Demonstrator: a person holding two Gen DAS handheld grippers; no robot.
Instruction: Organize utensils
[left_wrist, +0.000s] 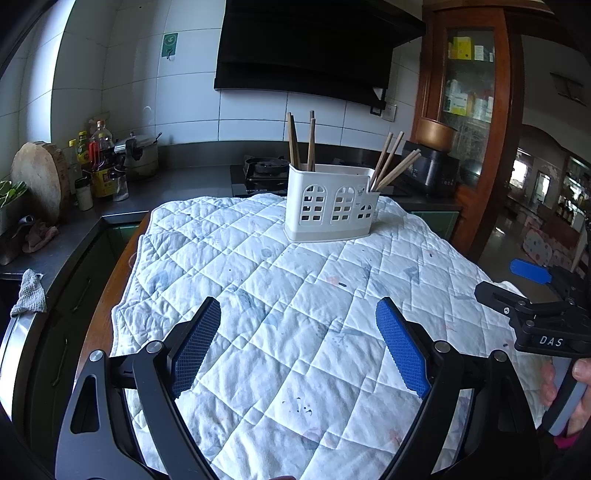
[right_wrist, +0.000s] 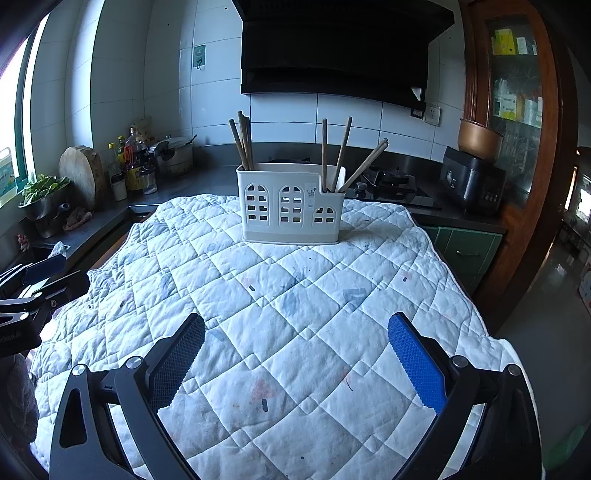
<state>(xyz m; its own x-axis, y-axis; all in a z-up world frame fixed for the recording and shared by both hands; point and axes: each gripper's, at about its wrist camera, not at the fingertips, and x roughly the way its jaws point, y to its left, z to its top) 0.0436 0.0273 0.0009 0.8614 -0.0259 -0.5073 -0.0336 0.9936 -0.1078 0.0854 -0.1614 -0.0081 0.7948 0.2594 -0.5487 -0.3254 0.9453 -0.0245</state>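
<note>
White plastic utensil holder with arched cutouts, wooden chopsticks upright, quilted cloth, left gripper fingers released, right gripper fingers released, hand only in left view.

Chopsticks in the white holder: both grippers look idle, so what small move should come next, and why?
Probably reach the right gripper toward the splayed chopsticks at the low end of the utensil holder. They lean apart while the other bunch stands upright. Both it and the left gripper are open and empty.
</note>
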